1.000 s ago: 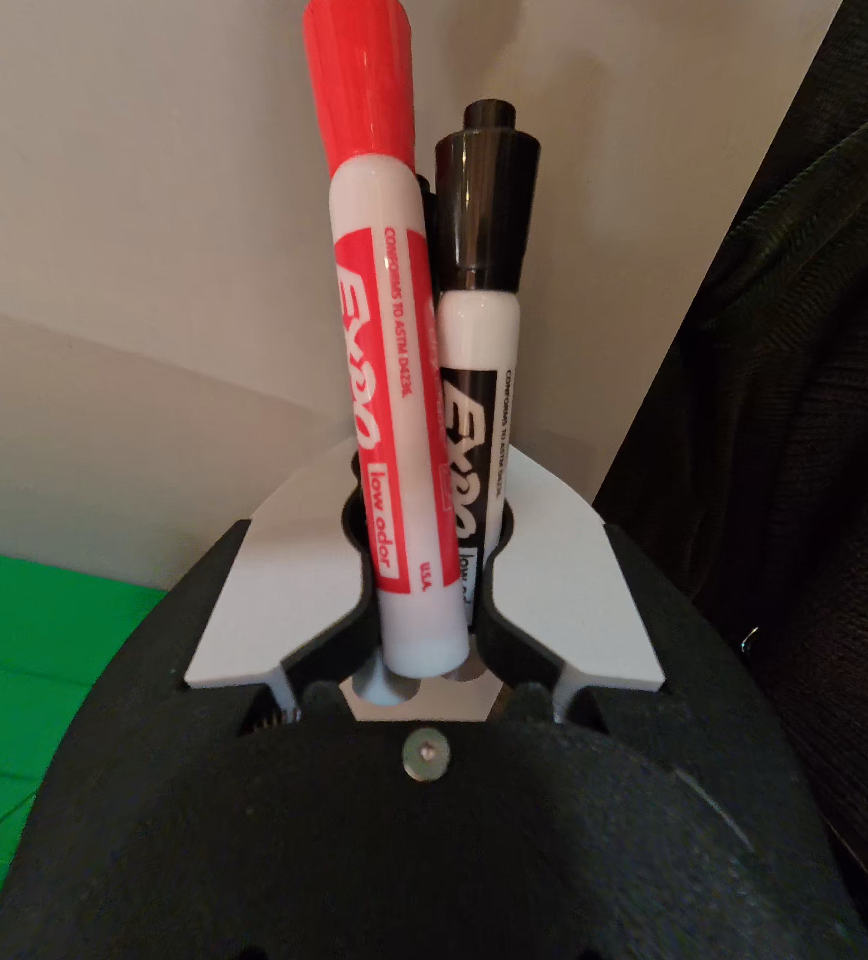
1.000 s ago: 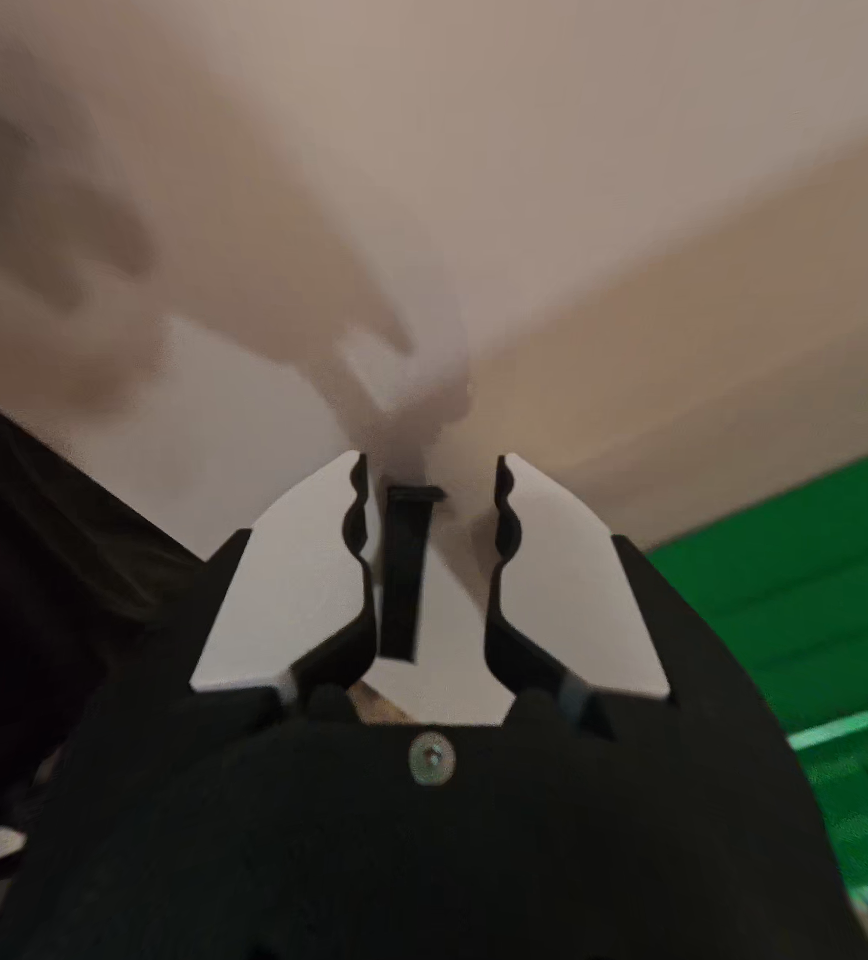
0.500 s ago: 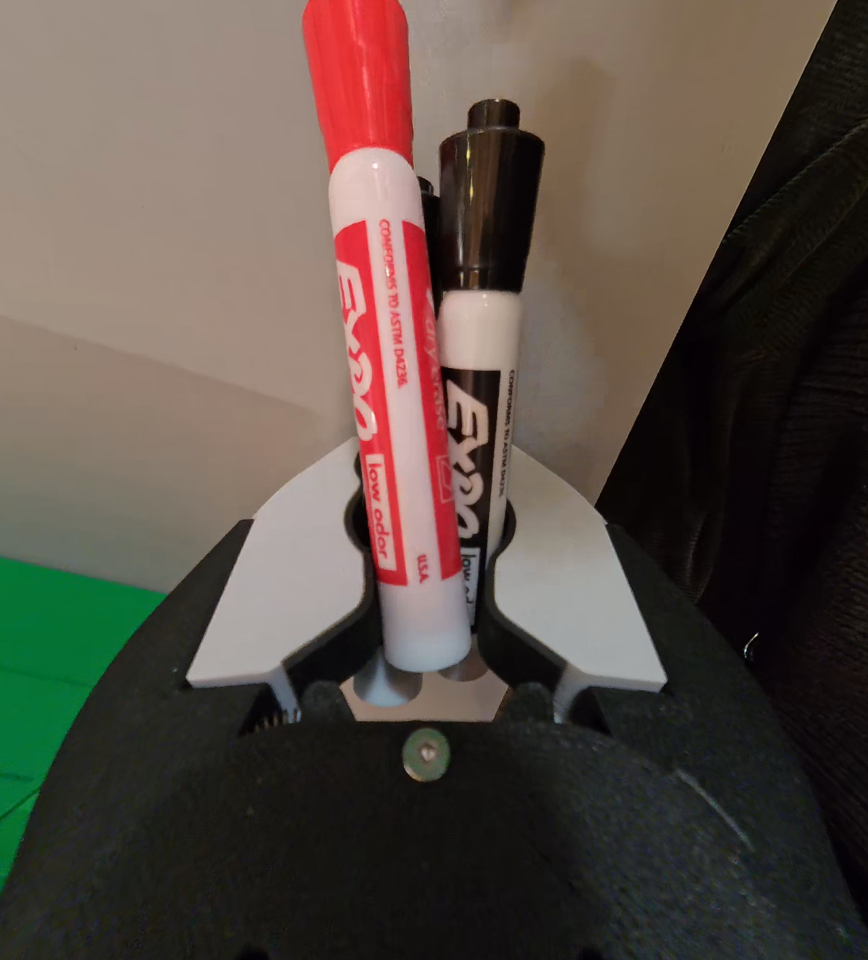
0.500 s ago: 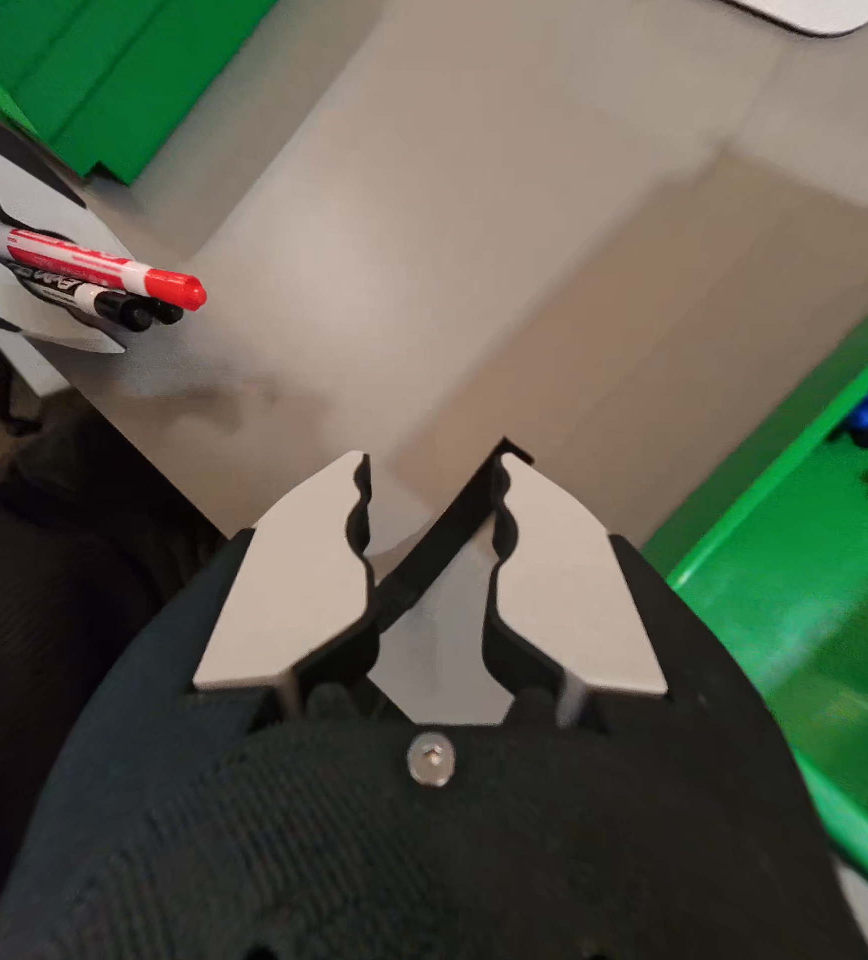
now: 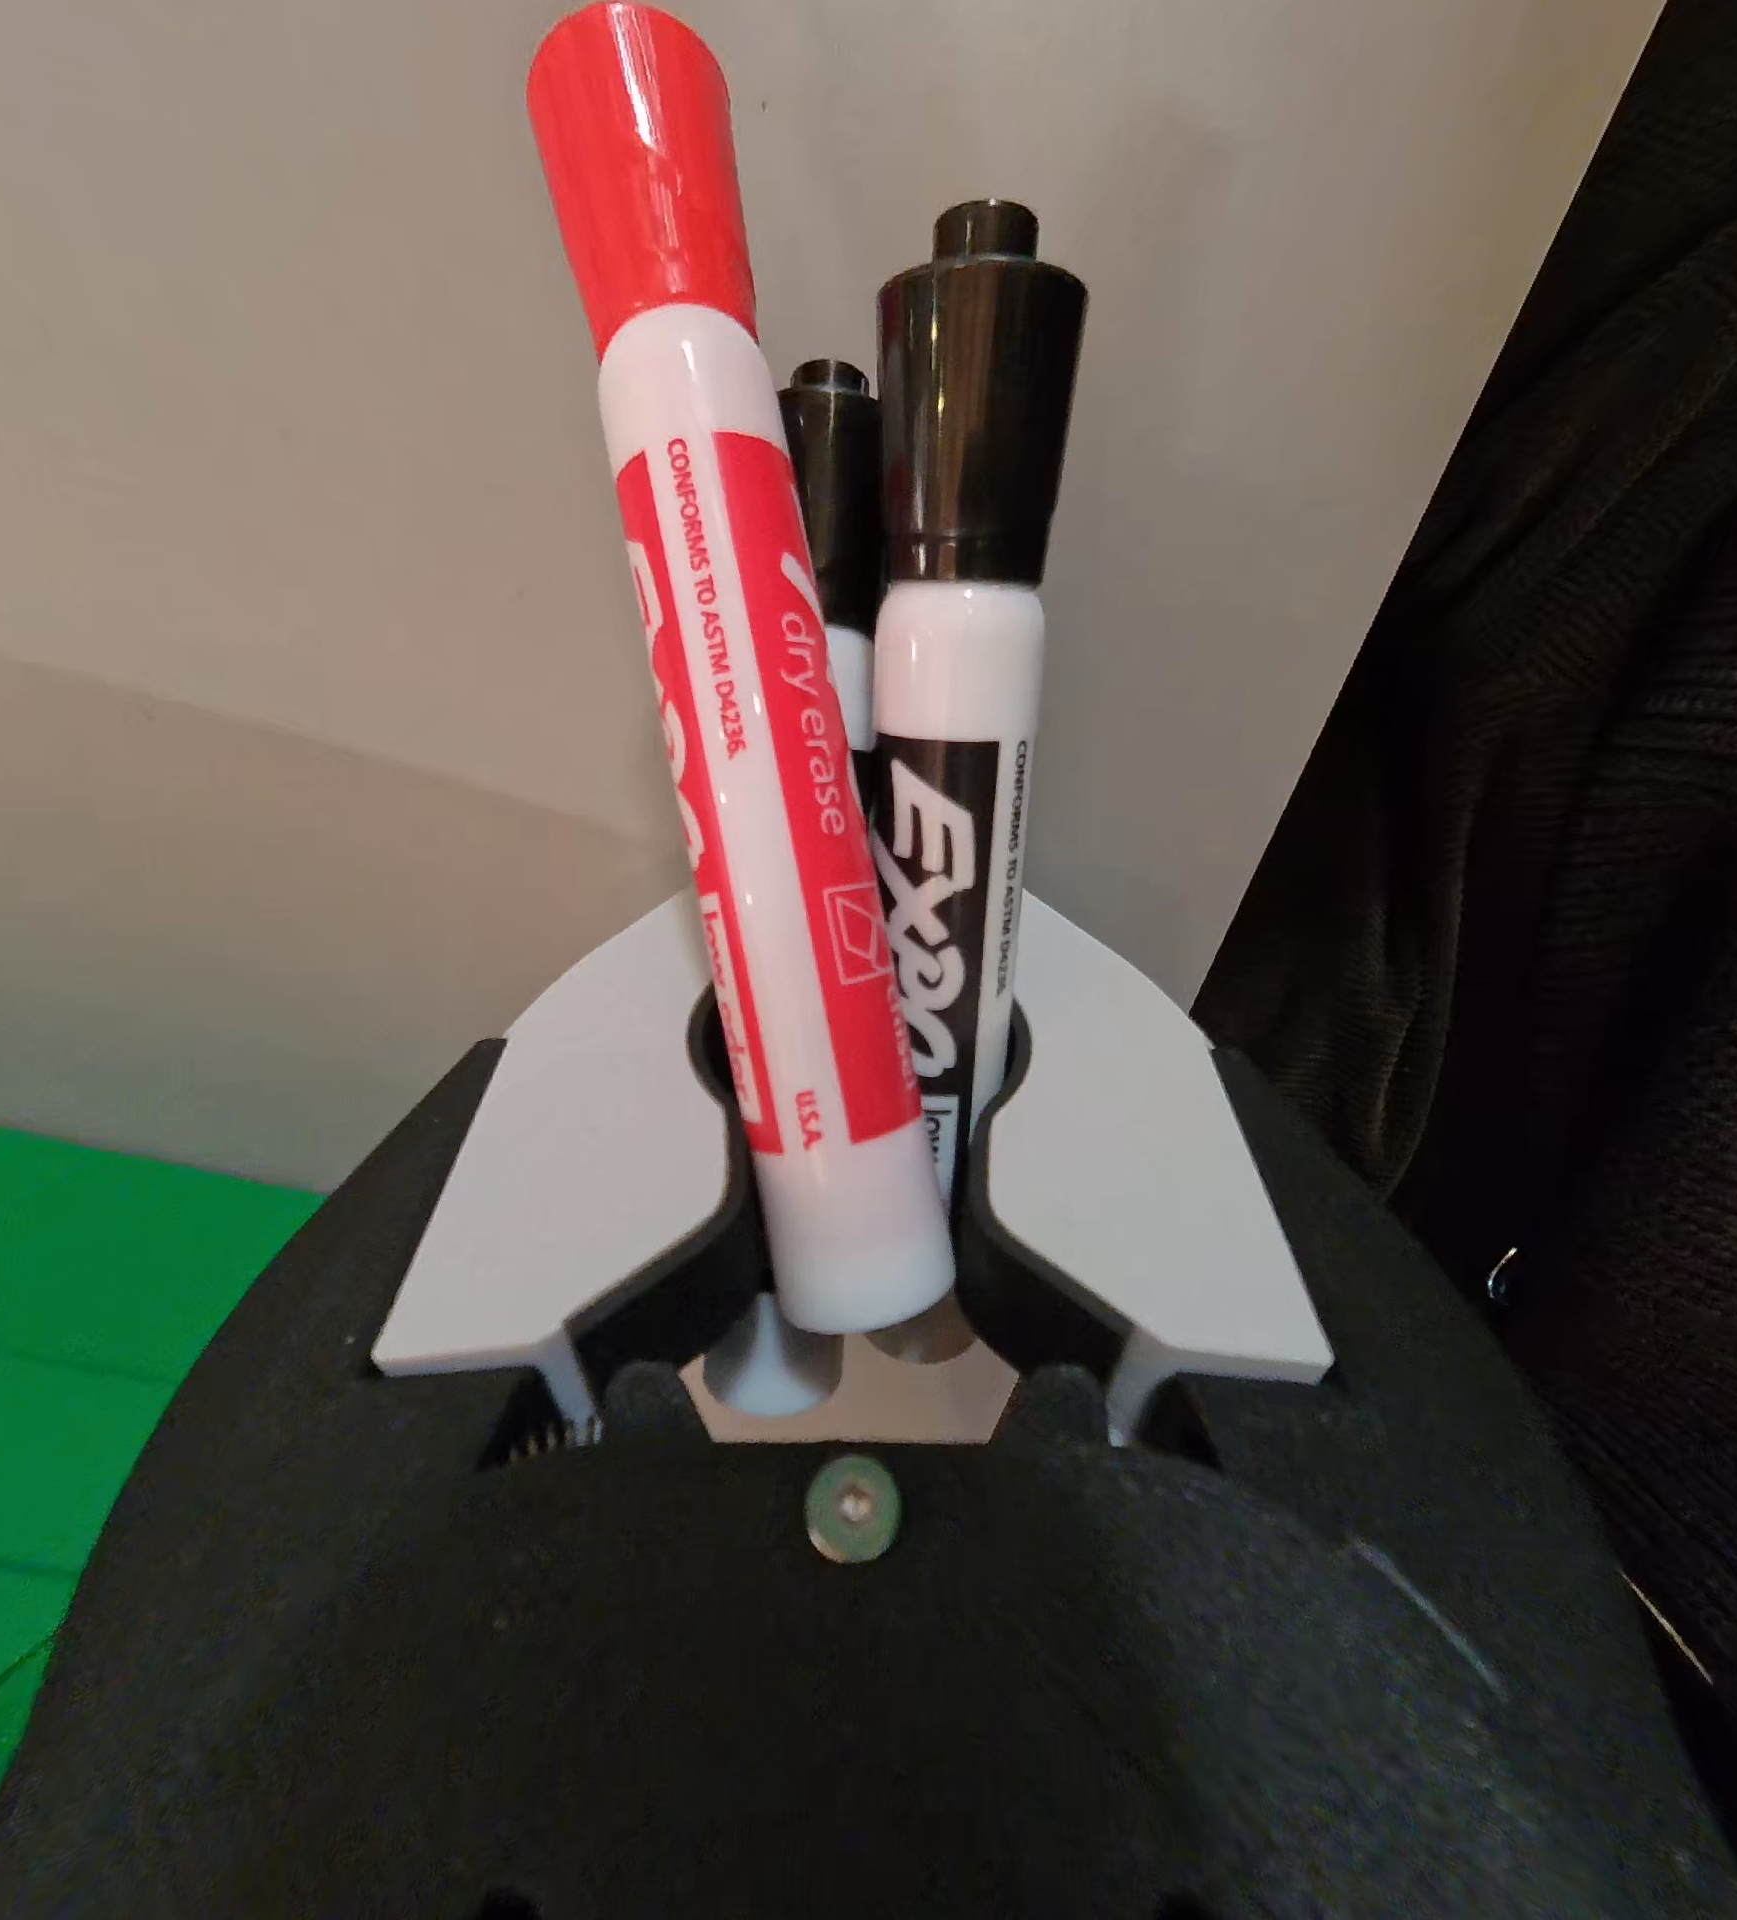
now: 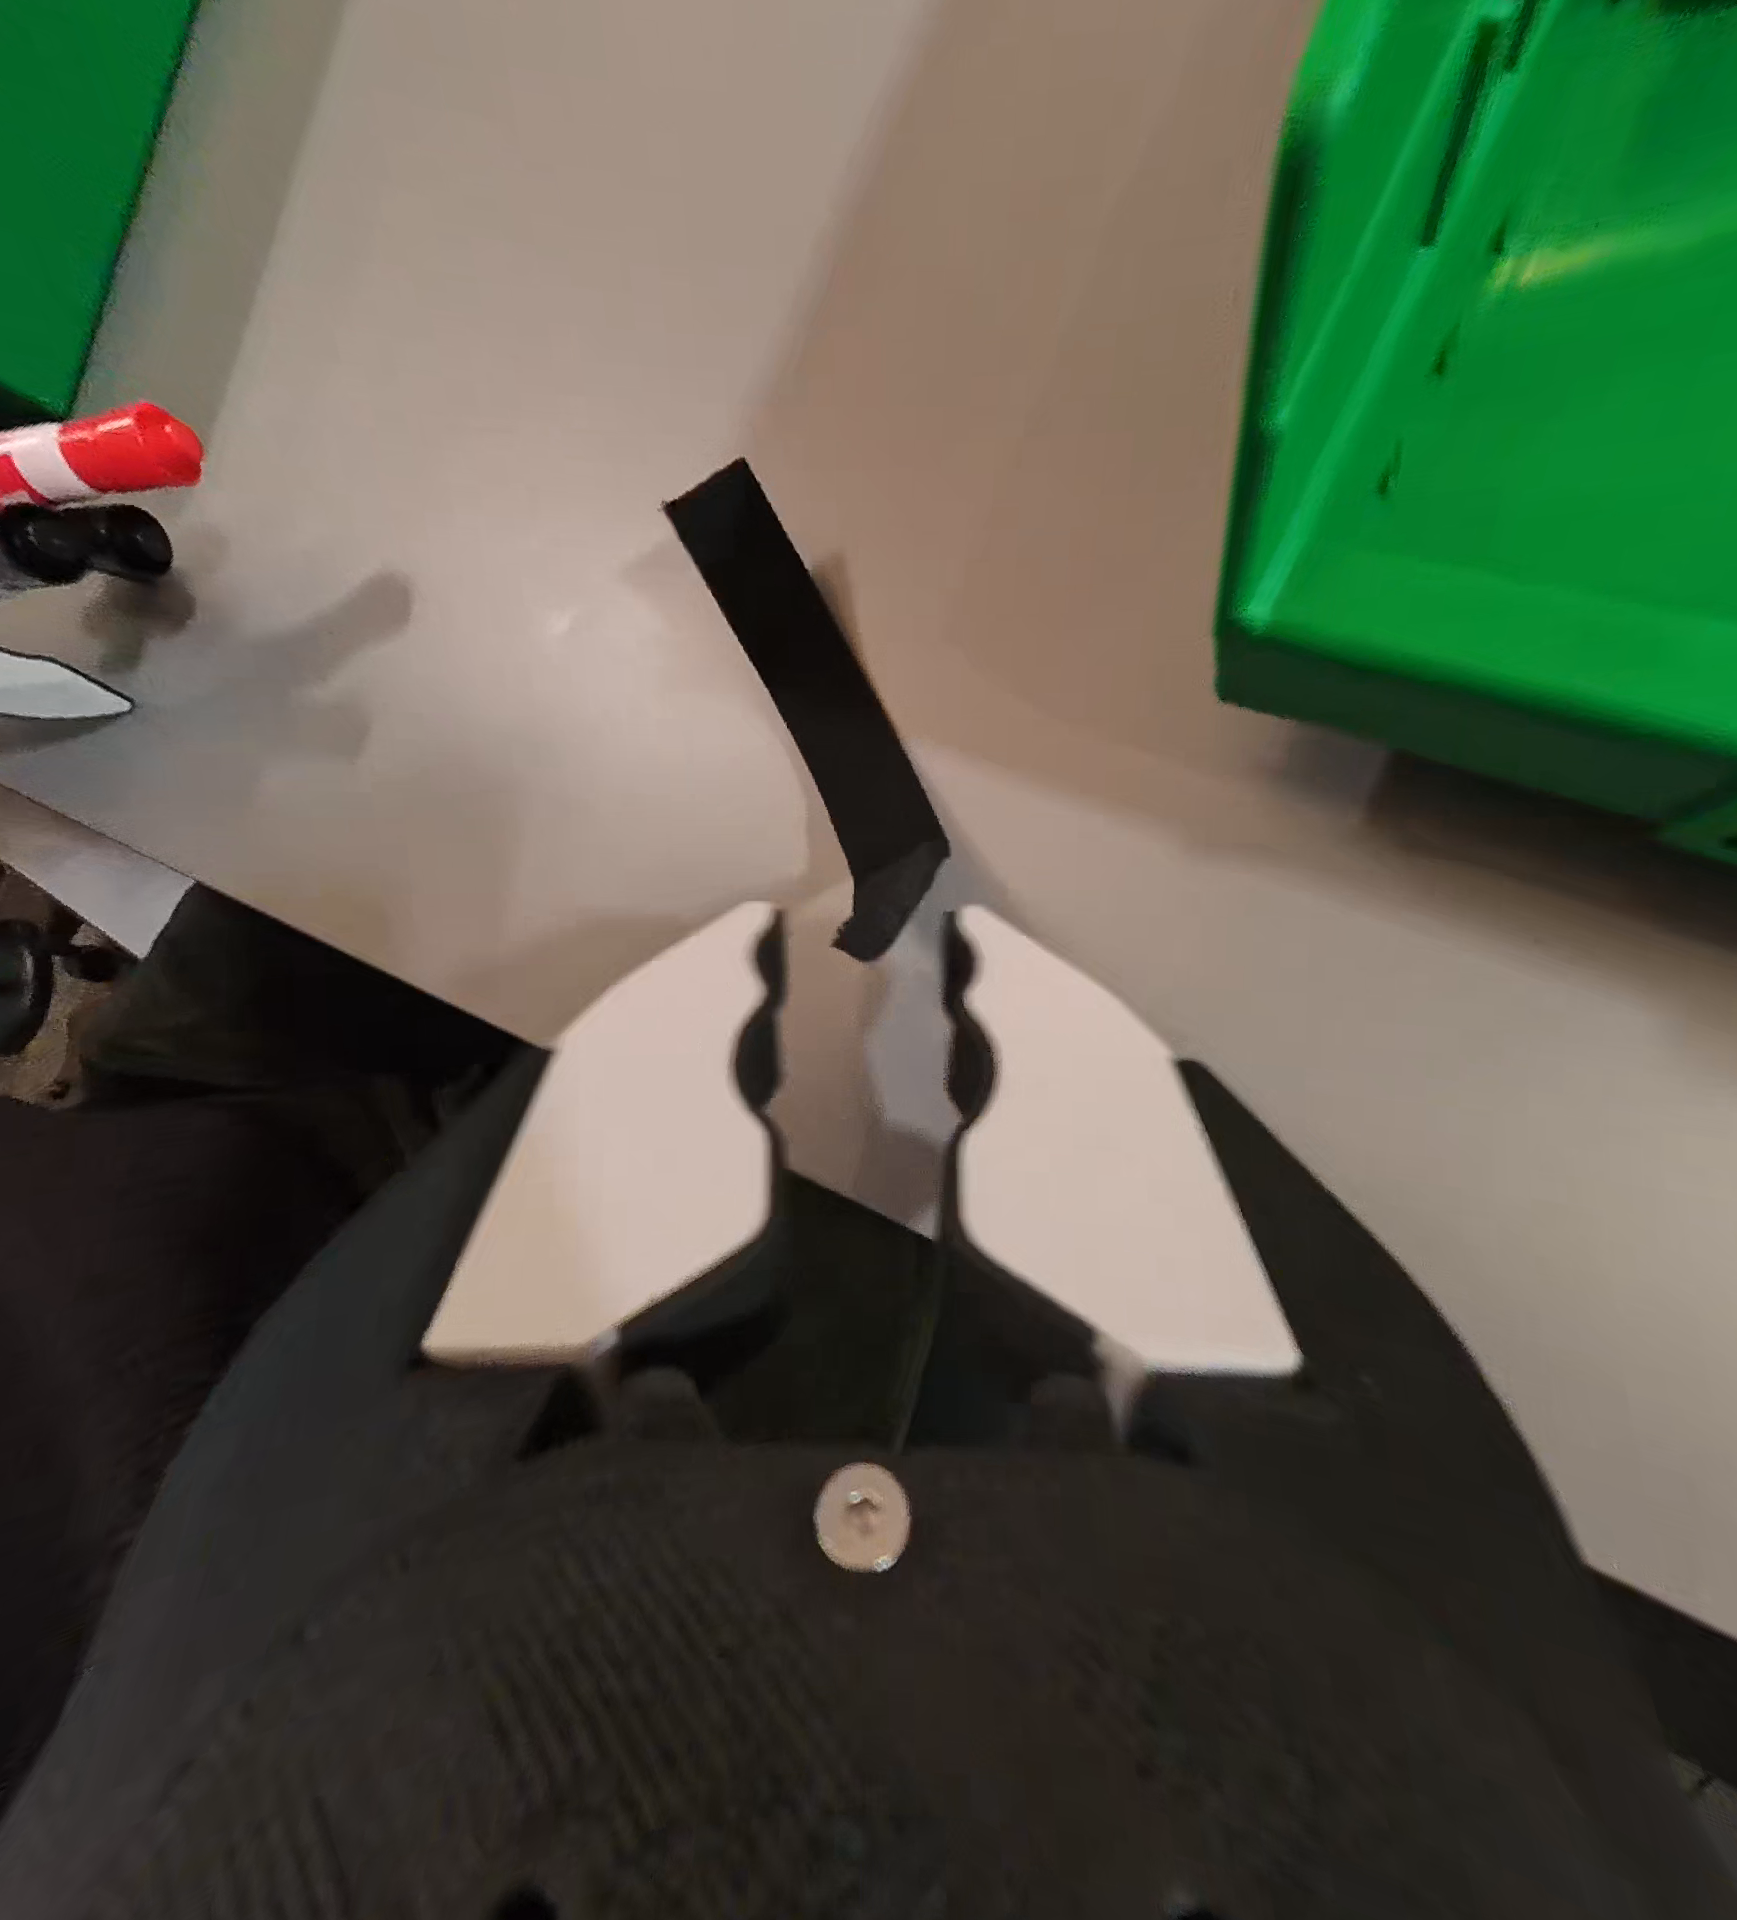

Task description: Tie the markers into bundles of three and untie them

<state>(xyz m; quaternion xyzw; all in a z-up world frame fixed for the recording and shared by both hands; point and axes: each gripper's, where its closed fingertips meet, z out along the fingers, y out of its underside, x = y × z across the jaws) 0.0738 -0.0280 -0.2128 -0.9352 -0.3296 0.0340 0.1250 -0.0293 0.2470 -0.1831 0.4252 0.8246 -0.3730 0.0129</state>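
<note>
In the left wrist view, the left gripper [image 5: 848, 1049] is seen clamped narrow on a bundle of three markers. The red-capped marker [image 5: 739, 717] leans to the left, lying in front of the others; the black-capped marker [image 5: 963, 644] stands just beside it on the right, touching it. A second black-capped marker [image 5: 833, 488] is partly hidden between and behind them. White barrels with printed labels are visible on all three; the wording is not repeated here. A pale table [image 5: 220, 520] lies beyond the fingertips, a green bin [image 5: 43, 1299] lower left, and dark knitted fabric [image 5: 1570, 831] to the right.

In the right wrist view, which is blurred, the right gripper [image 6: 864, 925] is shown with a moderate gap. A black strip [image 6: 802, 675] sits just ahead of the tips, its near end close to the right finger; whether it is touched cannot be told. A green bin [image 6: 1529, 416] lies to the upper right, and the markers are seen far left.
</note>
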